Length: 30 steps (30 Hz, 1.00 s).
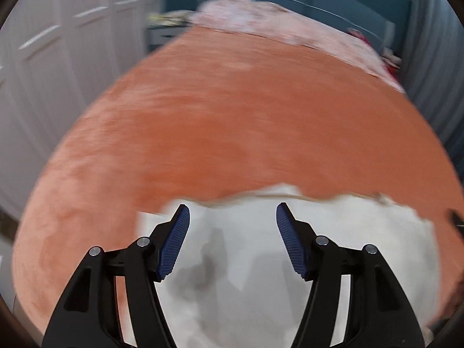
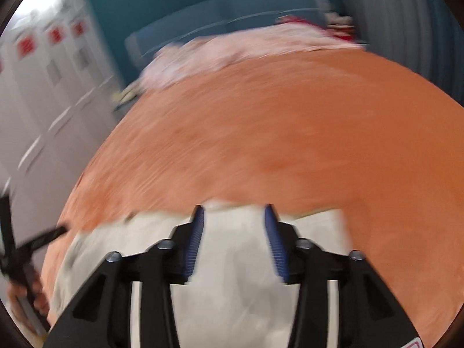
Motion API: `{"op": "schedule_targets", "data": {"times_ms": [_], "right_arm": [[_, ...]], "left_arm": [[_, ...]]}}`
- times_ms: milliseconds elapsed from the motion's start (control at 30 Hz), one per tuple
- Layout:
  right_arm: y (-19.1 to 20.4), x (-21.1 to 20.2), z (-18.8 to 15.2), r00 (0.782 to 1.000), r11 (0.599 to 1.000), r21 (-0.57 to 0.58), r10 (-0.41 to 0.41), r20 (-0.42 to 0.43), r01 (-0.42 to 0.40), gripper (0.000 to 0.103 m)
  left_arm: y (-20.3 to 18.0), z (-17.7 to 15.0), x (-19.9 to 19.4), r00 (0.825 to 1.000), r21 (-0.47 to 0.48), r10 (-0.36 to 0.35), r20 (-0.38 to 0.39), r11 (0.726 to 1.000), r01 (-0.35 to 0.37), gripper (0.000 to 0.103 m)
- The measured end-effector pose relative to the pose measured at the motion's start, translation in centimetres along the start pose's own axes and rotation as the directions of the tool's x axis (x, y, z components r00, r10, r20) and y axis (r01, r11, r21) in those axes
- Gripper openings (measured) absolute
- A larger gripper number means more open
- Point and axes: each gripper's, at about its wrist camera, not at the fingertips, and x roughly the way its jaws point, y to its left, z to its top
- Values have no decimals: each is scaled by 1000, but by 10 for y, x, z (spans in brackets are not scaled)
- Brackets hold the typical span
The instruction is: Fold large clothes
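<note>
White cloth garment lies crumpled on the orange plush bed cover, under both claws. Left claw and right claw are spread, pinching nothing. Beyond them, pink bedding; white wardrobe doors to their left.

Soft even indoor light, heavy motion blur, strongest in right view, fisheye-curved dark edges
</note>
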Motion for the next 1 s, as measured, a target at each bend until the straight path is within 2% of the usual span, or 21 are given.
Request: {"op": "schedule_targets", "data": {"times_ms": [67, 133, 167, 200, 233, 367, 533, 1000], "right_arm": [[30, 23, -8, 997, 997, -76, 23, -71, -29, 42], [47, 43, -15, 992, 992, -122, 28, -127, -43, 22], [52, 50, -19, 988, 991, -125, 30, -150, -49, 16], [54, 62, -22, 982, 991, -120, 35, -183, -58, 4], [53, 72, -25, 980, 992, -117, 29, -198, -53, 1], [48, 92, -34, 976, 991, -133, -5, -216, -24, 0], [35, 113, -43, 973, 996, -92, -3, -230, -19, 0], [29, 133, -46, 983, 998, -56, -2, -184, -9, 0]], "left_arm": [[-30, -8, 5, 997, 38, -65, -39, 997, 66, 60], [-53, -17, 18, 994, 71, -78, -77, 994, 84, 60], [-59, -21, 23, 993, 81, -75, -87, 993, 82, 60], [-67, -26, 32, 992, 89, -70, -109, 993, 80, 59], [-71, -30, 41, 989, 91, -72, -131, 992, 84, 57], [-76, -42, 65, 990, 104, -33, -137, 993, 48, 56], [-75, -50, 88, 994, 114, -6, -114, 993, 19, 57], [-87, -53, 112, 998, 161, 51, -41, 986, -44, 66]]}}
